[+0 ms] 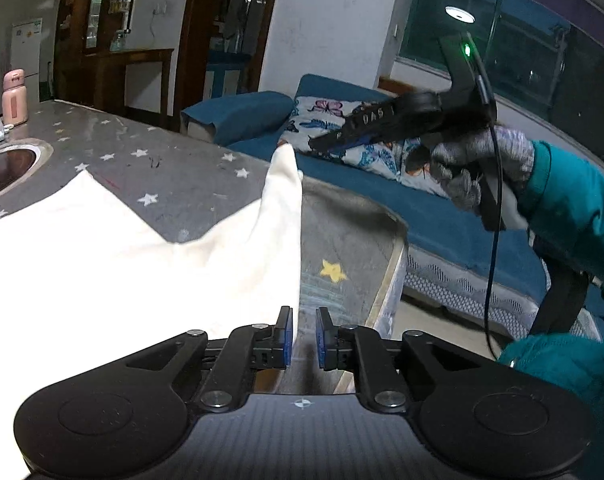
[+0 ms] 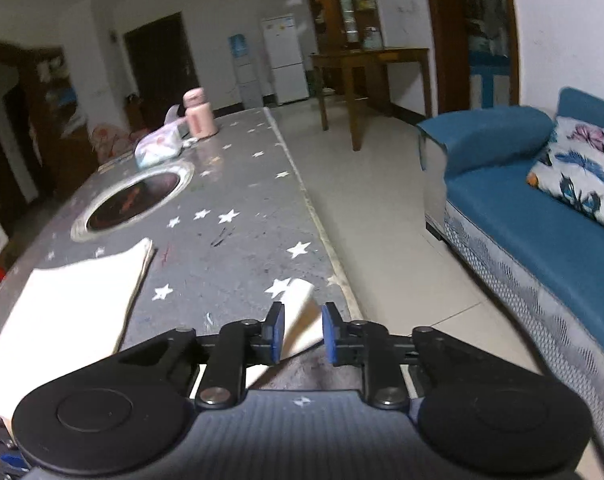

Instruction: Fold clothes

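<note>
The cloth (image 1: 102, 256) is lying on the table (image 1: 190, 168), just left of the left gripper (image 1: 304, 338), whose jaws are standing a little apart, holding nothing. The right gripper (image 2: 303, 334) is nearer a lifted corner sitting loose between its part-open jaws.

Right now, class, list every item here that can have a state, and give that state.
white cloth: mostly flat on the table, one corner raised.
left gripper: jaws slightly apart, gripping nothing, cloth edge beside one pad.
right gripper: jaws apart around the raised corner; grip unclear.
pink bottle: upright, capped.
</note>
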The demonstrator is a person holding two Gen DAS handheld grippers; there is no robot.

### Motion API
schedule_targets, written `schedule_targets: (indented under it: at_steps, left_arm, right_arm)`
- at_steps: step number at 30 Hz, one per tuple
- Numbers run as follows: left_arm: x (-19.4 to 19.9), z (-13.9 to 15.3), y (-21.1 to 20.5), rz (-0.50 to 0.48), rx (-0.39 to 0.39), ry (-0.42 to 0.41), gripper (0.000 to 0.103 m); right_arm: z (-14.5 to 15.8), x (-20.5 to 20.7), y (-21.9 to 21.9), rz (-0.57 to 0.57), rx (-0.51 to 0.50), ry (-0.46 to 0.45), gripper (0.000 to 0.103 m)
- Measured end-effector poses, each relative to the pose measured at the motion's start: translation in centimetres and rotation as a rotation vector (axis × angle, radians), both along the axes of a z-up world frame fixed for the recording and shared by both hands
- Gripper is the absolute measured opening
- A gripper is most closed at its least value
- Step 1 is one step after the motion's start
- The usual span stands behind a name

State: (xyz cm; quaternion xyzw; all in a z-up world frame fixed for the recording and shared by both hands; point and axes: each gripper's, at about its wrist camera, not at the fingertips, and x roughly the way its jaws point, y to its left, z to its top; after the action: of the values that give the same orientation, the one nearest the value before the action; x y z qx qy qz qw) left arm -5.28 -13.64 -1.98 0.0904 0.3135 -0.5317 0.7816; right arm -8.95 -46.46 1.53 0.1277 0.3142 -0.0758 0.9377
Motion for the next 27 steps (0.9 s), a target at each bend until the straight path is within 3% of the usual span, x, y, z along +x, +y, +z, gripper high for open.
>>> schedule_targets:
  at_steps: [4,8,9,11,12,15,18,21,23,25,27]
  left_arm:
    - [0.4,0.5,-0.4,0.050,-0.019,0.004,0.021]
    - [0.6,0.3,-1.1,0.053,-0.017,0.024,0.026]
    - [0.6,0.1,-1.2,0.047,-0.011,0.028,0.026]
    - [0.6,-0.3,-1.6,0.042,0.002,0.043,0.028]
    - [0.6,-0.5,-1.8,0.042,0.010,0.053,0.028]
    - [0.8,-1.0,-1.8,0.048,0.026,0.081,0.028]
    - [1.0,-1.1,-1.7,0.045,0.023,0.101,0.028]
    - [0.9,-1.1,-1.7,0.036,0.022,0.107,0.028]
    - [0.9,-1.2,-1.8,0.029,0.023,0.111,0.028]
    - [0.9,-1.1,-1.8,0.027,0.019,0.110,0.029]
    - [0.8,-0.9,-1.5,0.036,0.013,0.102,0.030]
  right_arm:
    - [-0.6,0.7,-0.1,0.016,0.015,0.011,0.037]
    - [-2.0,2.6,0.0,0.019,0.038,0.053,0.038]
    - [-2.5,3.0,0.0,0.021,0.045,0.062,0.035]
    - [-3.1,3.8,0.4,0.038,0.047,0.072,0.020]
    - [-3.2,4.2,0.7,0.051,0.042,0.074,0.006]
    - [-2.0,4.7,1.8,0.102,0.028,0.014,0.003]
    - [1.2,2.8,2.4,0.139,0.036,-0.135,0.003]
    - [3.2,0.4,2.2,0.115,0.011,-0.218,0.003]
    - [2.8,-0.2,1.7,0.074,-0.022,-0.180,0.005]
    - [0.8,-0.1,0.8,0.002,-0.075,-0.064,0.021]
    - [-1.1,0.0,-0.2,-0.046,-0.104,0.012,0.022]
